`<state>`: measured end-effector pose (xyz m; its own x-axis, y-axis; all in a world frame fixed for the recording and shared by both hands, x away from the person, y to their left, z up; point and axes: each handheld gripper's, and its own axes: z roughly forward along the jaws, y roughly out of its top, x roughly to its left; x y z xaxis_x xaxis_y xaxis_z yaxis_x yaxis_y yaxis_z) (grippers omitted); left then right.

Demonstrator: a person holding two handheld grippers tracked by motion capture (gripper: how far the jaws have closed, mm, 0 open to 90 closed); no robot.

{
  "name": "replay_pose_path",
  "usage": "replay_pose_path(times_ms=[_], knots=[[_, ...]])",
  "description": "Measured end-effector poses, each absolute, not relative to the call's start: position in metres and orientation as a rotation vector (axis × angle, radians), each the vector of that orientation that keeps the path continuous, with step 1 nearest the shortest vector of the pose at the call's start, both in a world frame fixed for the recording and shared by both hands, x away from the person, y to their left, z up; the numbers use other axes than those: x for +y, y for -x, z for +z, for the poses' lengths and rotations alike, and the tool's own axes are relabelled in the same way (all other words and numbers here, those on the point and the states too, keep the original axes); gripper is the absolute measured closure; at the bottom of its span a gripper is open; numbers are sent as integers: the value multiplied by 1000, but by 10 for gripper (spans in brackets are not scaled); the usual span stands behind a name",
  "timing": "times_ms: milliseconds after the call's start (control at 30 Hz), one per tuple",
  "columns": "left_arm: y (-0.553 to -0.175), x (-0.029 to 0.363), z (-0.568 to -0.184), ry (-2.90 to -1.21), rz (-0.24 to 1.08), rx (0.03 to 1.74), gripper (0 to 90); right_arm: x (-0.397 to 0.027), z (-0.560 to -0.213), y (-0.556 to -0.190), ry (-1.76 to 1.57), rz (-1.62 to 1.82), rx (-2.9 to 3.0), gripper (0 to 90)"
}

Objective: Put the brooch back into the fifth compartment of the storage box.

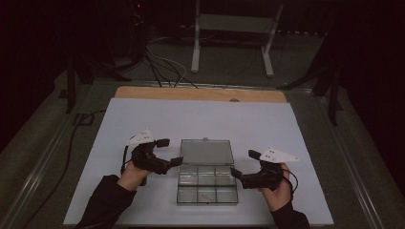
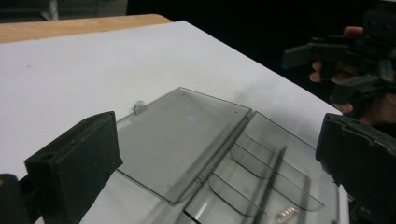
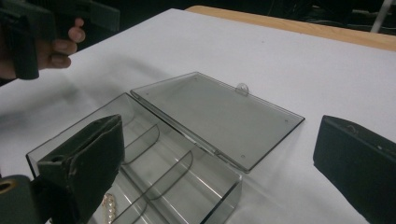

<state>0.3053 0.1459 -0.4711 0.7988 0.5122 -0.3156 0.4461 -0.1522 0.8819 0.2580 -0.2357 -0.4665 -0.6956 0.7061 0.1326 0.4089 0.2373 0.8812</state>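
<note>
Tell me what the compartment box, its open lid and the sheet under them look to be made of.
Compartment box: likely clear smoky plastic, glossy; the curved dividers show through the walls.
Lid: seemingly the same transparent plastic, with a moulded latch tab at its far edge.
White sheet: matte, smooth, perhaps paper or thin board; hard to say. It lies on a wooden-looking tabletop.

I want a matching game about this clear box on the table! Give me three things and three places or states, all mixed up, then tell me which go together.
Things:
1. lid
2. small pearly item
3. right gripper

Places or states:
A. lying in a front compartment of the box
B. beside the box's right edge, fingers apart and holding nothing
C. swung open, lying flat on the white sheet behind the box

Pairs: 1-C, 2-A, 3-B
</note>
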Motion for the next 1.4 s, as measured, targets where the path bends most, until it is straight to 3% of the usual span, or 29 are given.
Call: replay_pose_path(times_ms=[567,1400], knots=[[-325,133,-485,-1780,41,892,10,-234,-471,-258,-1012,1432,2225,24],[-338,133,-504,-1759,-164,1215,10,-230,-476,-258,-983,1425,2244,24]])
